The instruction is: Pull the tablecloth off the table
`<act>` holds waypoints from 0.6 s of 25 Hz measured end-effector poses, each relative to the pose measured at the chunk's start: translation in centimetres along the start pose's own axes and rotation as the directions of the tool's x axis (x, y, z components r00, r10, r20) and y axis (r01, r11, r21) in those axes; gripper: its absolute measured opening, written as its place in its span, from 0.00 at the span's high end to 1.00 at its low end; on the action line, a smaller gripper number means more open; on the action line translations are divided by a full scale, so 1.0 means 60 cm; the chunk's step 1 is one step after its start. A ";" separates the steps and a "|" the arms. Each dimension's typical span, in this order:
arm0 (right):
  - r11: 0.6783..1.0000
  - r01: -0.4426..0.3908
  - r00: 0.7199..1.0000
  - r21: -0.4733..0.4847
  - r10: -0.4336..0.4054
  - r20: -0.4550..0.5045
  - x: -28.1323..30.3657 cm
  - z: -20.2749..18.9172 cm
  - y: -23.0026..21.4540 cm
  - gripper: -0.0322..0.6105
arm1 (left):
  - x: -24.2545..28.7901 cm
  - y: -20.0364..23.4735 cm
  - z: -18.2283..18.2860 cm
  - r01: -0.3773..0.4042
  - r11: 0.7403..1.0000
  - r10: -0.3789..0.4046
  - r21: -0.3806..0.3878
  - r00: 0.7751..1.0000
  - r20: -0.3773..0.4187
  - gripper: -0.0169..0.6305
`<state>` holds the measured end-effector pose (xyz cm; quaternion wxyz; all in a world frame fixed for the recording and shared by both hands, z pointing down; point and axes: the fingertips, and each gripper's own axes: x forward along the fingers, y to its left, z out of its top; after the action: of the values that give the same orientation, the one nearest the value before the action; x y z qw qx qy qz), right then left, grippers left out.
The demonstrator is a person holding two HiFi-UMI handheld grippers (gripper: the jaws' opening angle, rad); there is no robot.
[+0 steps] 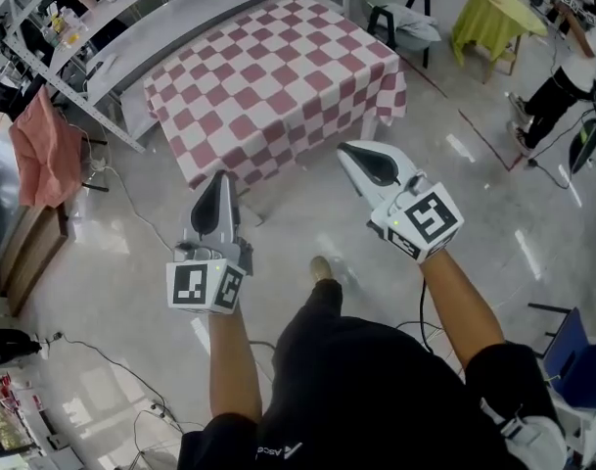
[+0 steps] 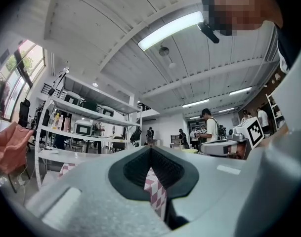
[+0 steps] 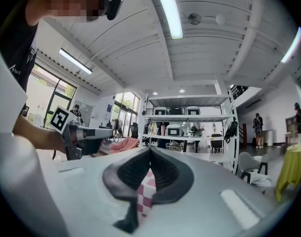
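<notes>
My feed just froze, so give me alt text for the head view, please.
The left gripper and the right gripper are each shut on the near hem of a red-and-white checked tablecloth that lies spread out ahead. The person holding them stands on a shiny grey floor, arms stretched forward.

Tablecloth [image 1: 278,76]: dark-red and white checks.
Left gripper [image 1: 219,176], right gripper [image 1: 348,150]: pale grey bodies, black pads, black-and-white square markers.
Hanging cloth [image 1: 41,150], left of tablecloth: salmon pink.
Table cover [image 1: 493,18], right of tablecloth: yellow-green.
</notes>
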<state>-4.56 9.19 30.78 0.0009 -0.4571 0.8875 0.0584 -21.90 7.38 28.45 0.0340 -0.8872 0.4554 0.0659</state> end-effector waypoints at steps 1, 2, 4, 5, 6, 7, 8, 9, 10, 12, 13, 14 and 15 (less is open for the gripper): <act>1.000 0.002 1.000 -0.005 -0.002 -0.005 0.027 0.001 -0.029 0.95 | 0.034 0.018 -0.003 0.002 1.000 -0.002 -0.001 1.000 -0.001 0.96; 1.000 0.004 1.000 -0.008 -0.004 -0.007 0.055 0.001 -0.056 0.95 | 0.068 0.036 -0.007 0.004 1.000 -0.004 0.000 1.000 -0.002 0.96; 1.000 0.012 1.000 -0.014 -0.012 -0.004 0.111 0.000 -0.103 0.95 | 0.127 0.075 -0.017 0.012 1.000 -0.012 0.004 1.000 -0.005 0.96; 1.000 0.015 1.000 -0.016 -0.015 -0.002 0.137 -0.002 -0.124 0.95 | 0.154 0.094 -0.023 0.016 1.000 -0.016 0.004 1.000 -0.006 0.96; 1.000 0.018 1.000 -0.017 -0.018 -0.001 0.161 -0.006 -0.142 0.95 | 0.178 0.111 -0.029 0.018 1.000 -0.018 0.003 1.000 -0.008 0.96; 1.000 0.020 1.000 -0.017 -0.020 -0.001 0.183 -0.010 -0.159 0.95 | 0.200 0.128 -0.036 0.018 1.000 -0.018 0.002 1.000 -0.011 0.96; 1.000 0.022 1.000 -0.016 -0.022 -0.004 0.203 -0.015 -0.175 0.95 | 0.221 0.143 -0.041 0.018 1.000 -0.018 0.001 1.000 -0.013 0.96; 1.000 0.024 1.000 -0.014 -0.024 -0.007 0.222 -0.020 -0.190 0.95 | 0.240 0.156 -0.046 0.017 1.000 -0.017 0.000 1.000 -0.016 0.96; 1.000 0.024 1.000 -0.012 -0.024 -0.012 0.239 -0.025 -0.204 0.95 | 0.257 0.168 -0.050 0.017 1.000 -0.017 -0.003 1.000 -0.020 0.96; 1.000 0.021 0.999 -0.012 -0.022 -0.024 0.268 -0.035 -0.227 0.95 | 0.288 0.187 -0.060 0.016 1.000 -0.016 -0.010 0.999 -0.031 0.96; 1.000 0.018 0.999 -0.013 -0.018 -0.028 0.282 -0.040 -0.237 0.95 | 0.302 0.196 -0.066 0.017 1.000 -0.017 -0.012 0.999 -0.036 0.96; 1.000 0.014 0.999 -0.014 -0.015 -0.032 0.295 -0.045 -0.247 0.95 | 0.315 0.204 -0.072 0.018 1.000 -0.019 -0.013 0.999 -0.039 0.96; 1.000 0.011 0.999 -0.014 -0.012 -0.035 0.309 -0.051 -0.258 0.95 | 0.329 0.211 -0.078 0.018 1.000 -0.019 -0.011 0.999 -0.042 0.96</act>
<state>-2.61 -15.05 31.18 -0.0174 -0.4631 0.8843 0.0563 -20.43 -16.43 30.16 0.0204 -0.8927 0.4474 0.0493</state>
